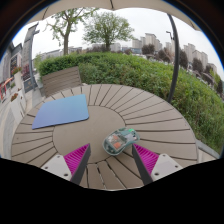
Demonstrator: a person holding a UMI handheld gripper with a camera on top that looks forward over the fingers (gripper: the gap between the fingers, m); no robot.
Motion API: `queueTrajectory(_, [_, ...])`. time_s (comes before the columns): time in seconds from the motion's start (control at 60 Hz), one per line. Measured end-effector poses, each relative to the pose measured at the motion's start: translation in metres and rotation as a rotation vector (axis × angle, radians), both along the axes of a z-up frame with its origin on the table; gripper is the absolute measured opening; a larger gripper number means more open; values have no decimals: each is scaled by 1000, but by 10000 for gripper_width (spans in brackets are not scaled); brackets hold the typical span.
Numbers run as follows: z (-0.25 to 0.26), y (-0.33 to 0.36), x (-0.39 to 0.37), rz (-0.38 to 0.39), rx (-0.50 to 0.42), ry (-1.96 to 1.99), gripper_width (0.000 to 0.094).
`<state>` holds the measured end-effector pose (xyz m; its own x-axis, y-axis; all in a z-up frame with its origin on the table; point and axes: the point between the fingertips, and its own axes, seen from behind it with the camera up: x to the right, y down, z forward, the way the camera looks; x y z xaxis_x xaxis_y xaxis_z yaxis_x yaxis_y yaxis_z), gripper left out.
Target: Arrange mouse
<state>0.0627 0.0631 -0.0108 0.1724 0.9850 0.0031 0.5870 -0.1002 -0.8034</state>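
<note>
A small translucent greenish mouse [120, 141] lies on the round wooden slatted table [140, 110], just ahead of my fingers and a little nearer the right one. A blue mouse mat [62, 110] lies flat on the table, beyond and to the left of the fingers. My gripper [111, 162] is open. Its pink pads [76, 157] stand wide apart, and nothing is between them but bare table slats. The mouse touches neither finger.
The table's curved edge runs close on the right, with a grassy slope [170, 75] beyond it. A wooden bench [60, 80] stands behind the mat. A parasol pole [172, 60] rises at the far right. Trees and buildings stand far off.
</note>
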Motion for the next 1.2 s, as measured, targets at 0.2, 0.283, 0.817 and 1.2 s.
queueTrajectory(0.2, [-1,5,-35,5,-21,-10,850])
queueTrajectory(0.283, [-1,5,-50,18,-25,-13,848])
queueTrajectory(0.817, [-4,-2,-73,130,32,-59,403])
queueTrajectory(1.2, [137,-109,-154,208,-35,97,400])
